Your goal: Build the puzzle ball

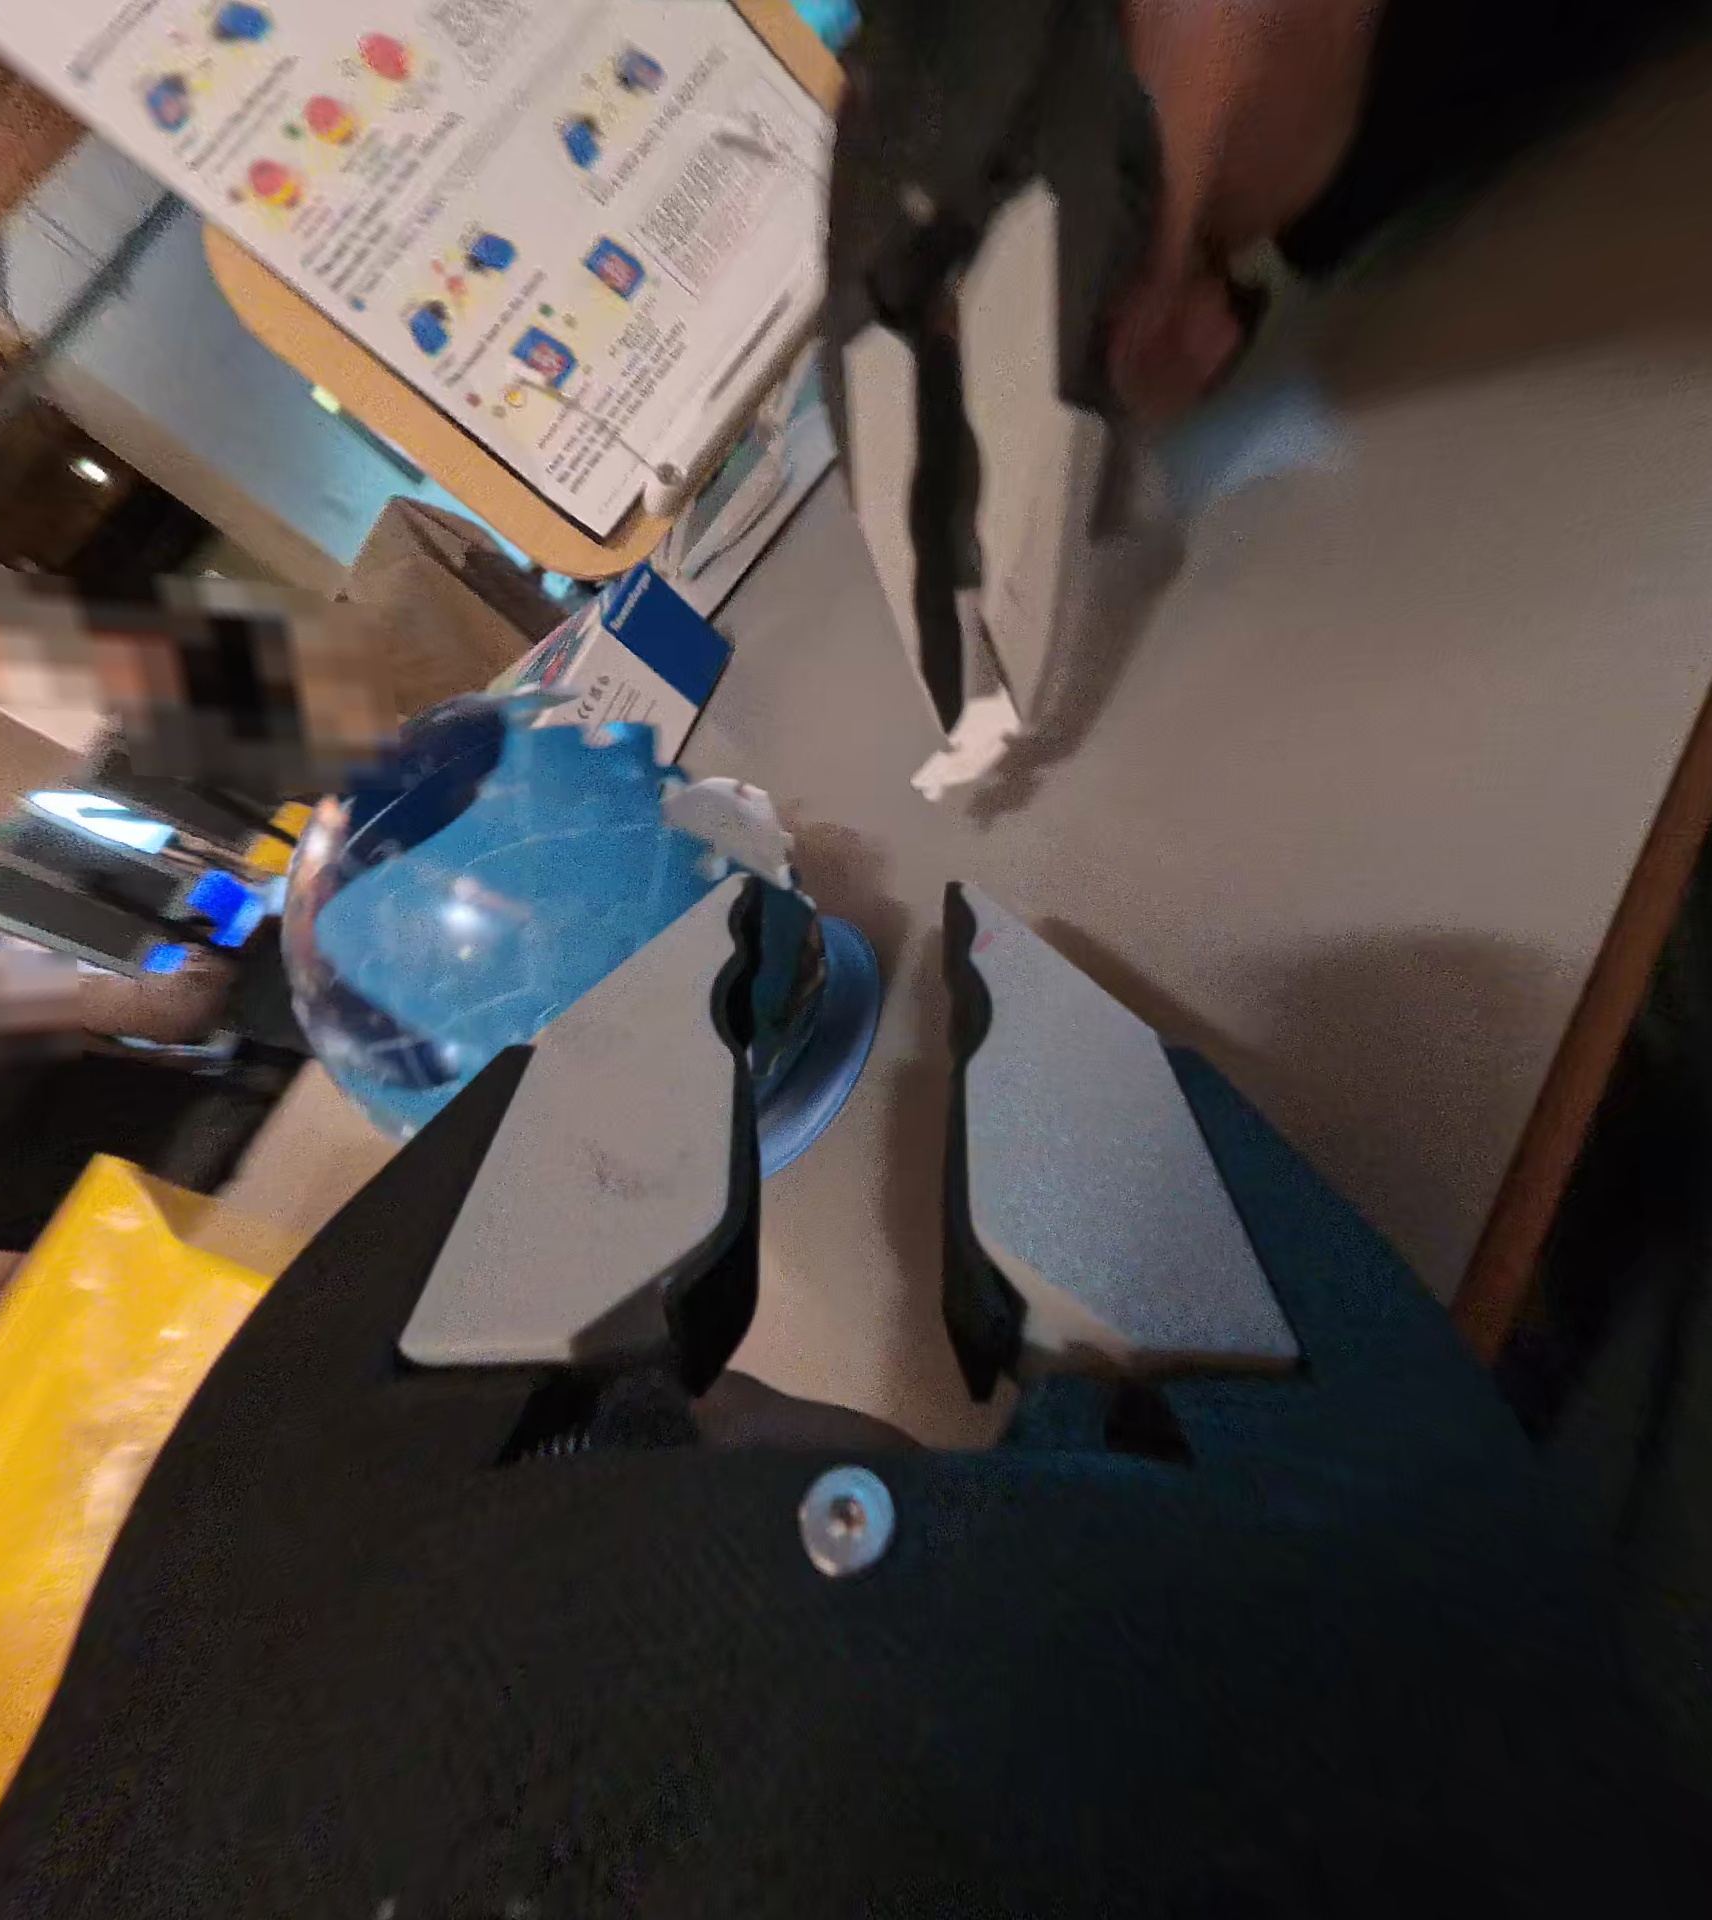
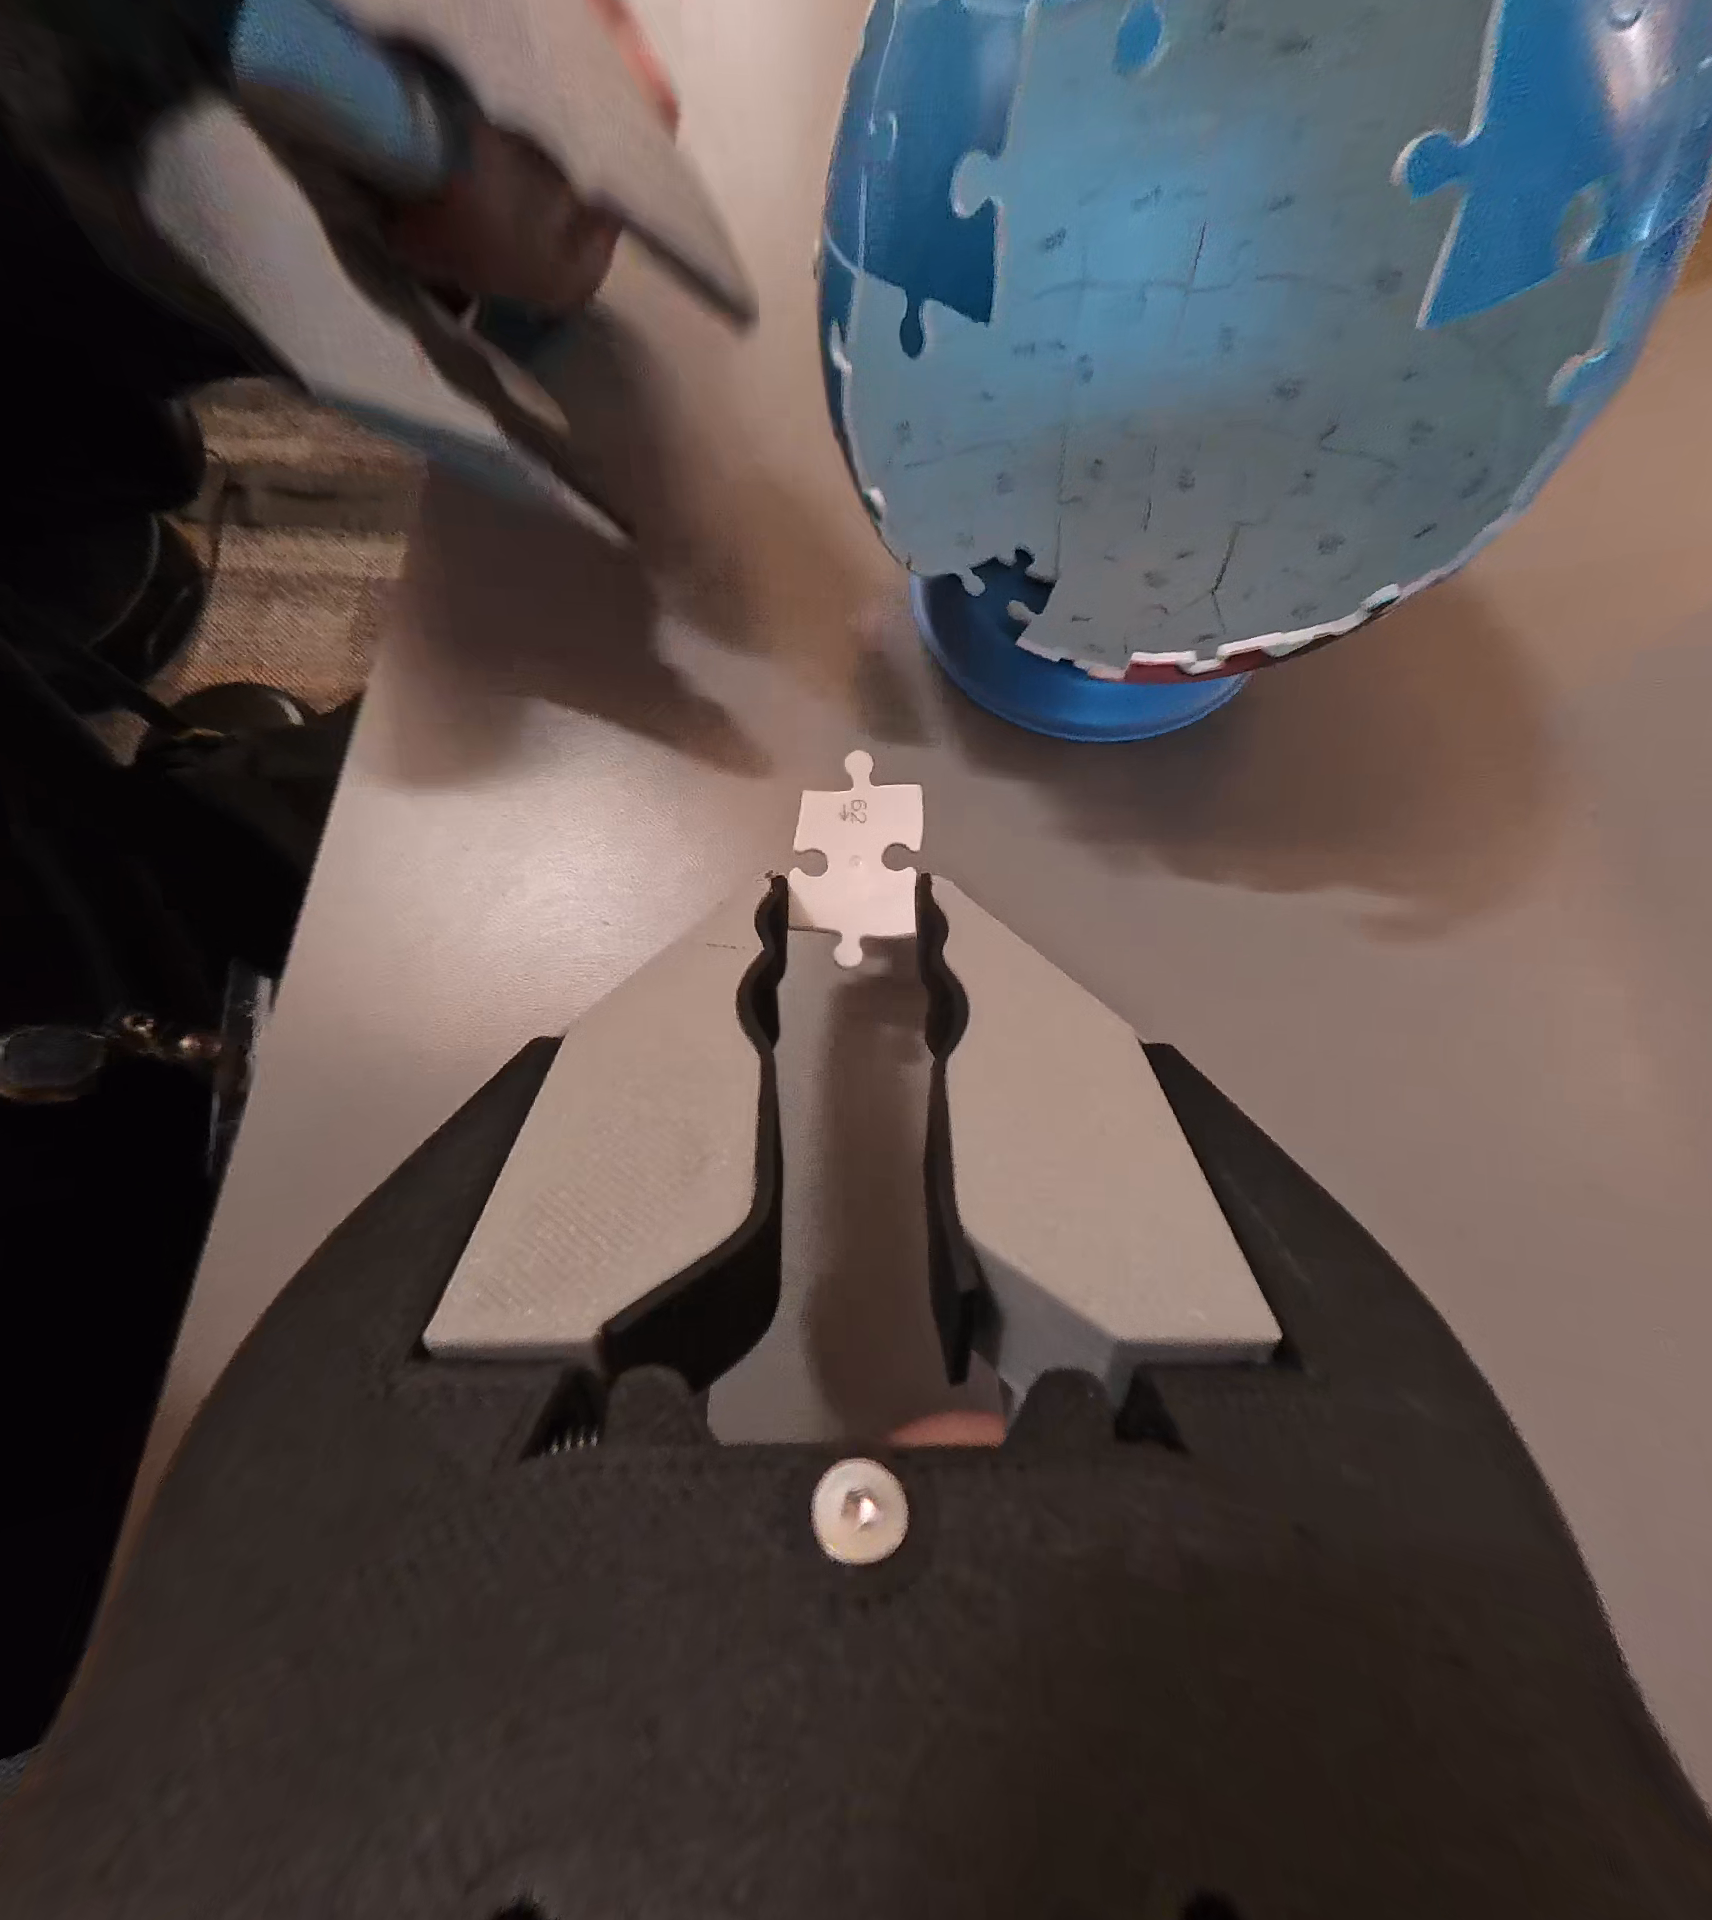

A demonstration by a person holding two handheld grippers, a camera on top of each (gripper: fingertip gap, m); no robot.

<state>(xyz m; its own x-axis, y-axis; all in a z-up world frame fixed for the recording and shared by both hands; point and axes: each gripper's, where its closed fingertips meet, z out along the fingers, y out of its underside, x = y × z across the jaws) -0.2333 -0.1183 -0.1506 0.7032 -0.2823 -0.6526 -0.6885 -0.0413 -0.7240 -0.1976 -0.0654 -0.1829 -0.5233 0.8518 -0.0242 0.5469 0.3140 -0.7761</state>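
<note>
The puzzle ball [image 1: 519,914] is a partly built blue shell on a blue stand [image 1: 836,1039], left of my left gripper [image 1: 847,904], which is open and empty just above the table. In the right wrist view the ball [image 2: 1247,312] shows its pale inner side with several gaps, on its stand [image 2: 1070,686]. My right gripper [image 2: 852,894] is shut on a white puzzle piece [image 2: 857,852], held above the table in front of the ball. In the left wrist view the piece [image 1: 971,753] hangs from that gripper's tips. The left gripper's fingers [image 2: 571,156] appear blurred at upper left.
An instruction sheet [image 1: 467,208] on a clipboard leans at the back. A blue and white box [image 1: 644,665] stands behind the ball. A yellow object [image 1: 52,1455] lies at the near left. The grey table [image 1: 1351,831] has a wooden edge [image 1: 1662,831] on the right. Across from one pair of fingers to the other is roughly 8 cm.
</note>
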